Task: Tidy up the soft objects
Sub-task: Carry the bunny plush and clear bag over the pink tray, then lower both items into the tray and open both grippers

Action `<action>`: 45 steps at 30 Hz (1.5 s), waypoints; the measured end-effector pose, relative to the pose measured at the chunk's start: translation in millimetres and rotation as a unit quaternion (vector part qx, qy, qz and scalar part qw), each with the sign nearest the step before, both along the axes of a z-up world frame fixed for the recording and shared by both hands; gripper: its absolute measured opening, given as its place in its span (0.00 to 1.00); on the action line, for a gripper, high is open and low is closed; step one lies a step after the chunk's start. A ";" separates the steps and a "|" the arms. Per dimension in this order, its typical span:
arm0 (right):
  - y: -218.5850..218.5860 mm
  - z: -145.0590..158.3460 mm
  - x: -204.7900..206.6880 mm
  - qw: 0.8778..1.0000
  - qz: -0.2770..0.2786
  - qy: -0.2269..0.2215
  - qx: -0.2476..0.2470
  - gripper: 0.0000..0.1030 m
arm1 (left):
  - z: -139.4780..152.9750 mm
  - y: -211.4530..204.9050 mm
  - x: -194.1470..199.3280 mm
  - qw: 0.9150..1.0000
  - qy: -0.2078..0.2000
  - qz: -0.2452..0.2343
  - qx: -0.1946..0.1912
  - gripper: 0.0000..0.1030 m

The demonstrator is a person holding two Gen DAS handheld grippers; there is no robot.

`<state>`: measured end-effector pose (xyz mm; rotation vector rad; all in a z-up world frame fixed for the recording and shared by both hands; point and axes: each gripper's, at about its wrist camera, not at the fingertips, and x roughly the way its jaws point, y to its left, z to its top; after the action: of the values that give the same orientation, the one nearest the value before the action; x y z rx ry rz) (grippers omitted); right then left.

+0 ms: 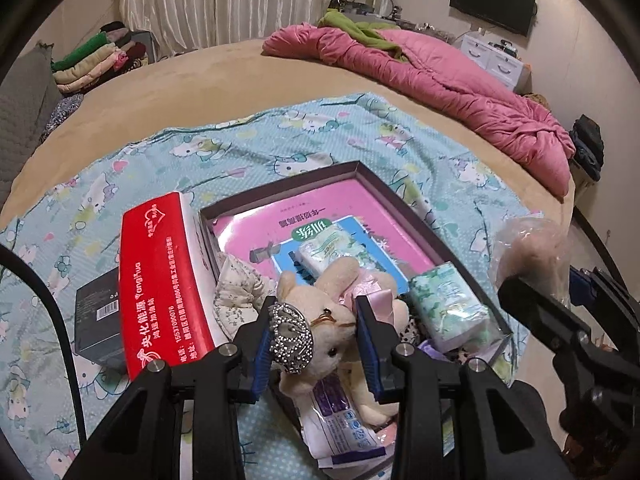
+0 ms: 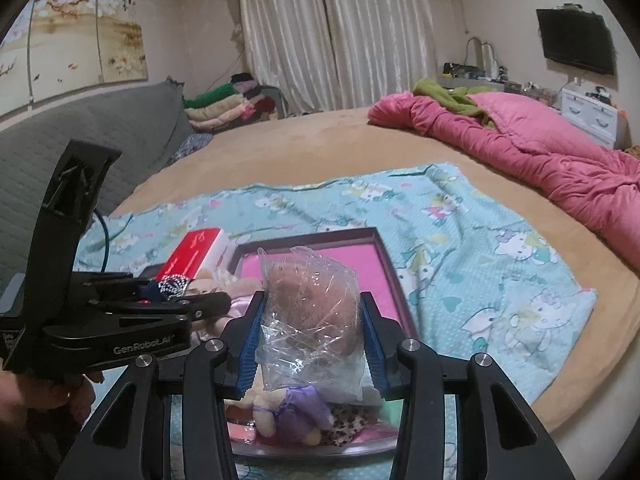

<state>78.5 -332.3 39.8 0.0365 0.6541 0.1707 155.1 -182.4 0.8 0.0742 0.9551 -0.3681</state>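
Note:
My left gripper is shut on a cream plush bunny with a sparkly silver crown, held over the near end of a shallow dark box. The box holds a pink book, tissue packs and a floral cloth. My right gripper is shut on a plush toy in a clear plastic bag, above the box. That bagged toy also shows at the right of the left wrist view. A small plush in purple lies below it.
A red tissue box and a black box lie left of the dark box on a blue cartoon-cat sheet. A pink quilt is bunched at the bed's far right. Folded clothes are stacked at the far left.

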 end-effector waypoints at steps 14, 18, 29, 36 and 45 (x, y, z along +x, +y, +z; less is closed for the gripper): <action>-0.2 -25.9 23.6 0.999 -0.010 0.030 -0.007 0.45 | -23.5 -0.1 8.0 1.000 0.023 -0.002 0.006 0.37; 1.4 -33.3 30.5 0.999 -0.008 0.041 -0.013 0.45 | -25.5 0.2 8.3 1.000 0.024 -0.002 0.005 0.37; 13.0 -53.2 48.2 0.997 0.008 0.067 -0.027 0.45 | -28.5 0.8 9.2 1.000 0.027 -0.001 0.004 0.37; 17.7 -71.0 53.4 0.995 0.015 0.087 -0.037 0.45 | -29.2 2.1 9.5 1.000 0.027 0.001 0.003 0.38; 23.8 -80.2 54.0 0.993 0.022 0.089 -0.068 0.48 | -29.3 2.3 9.8 1.000 0.028 0.001 0.004 0.38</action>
<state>132.5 -308.6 -40.3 -0.0947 0.8436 0.1656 164.9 -180.1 -28.5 0.0709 1.0126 -0.3659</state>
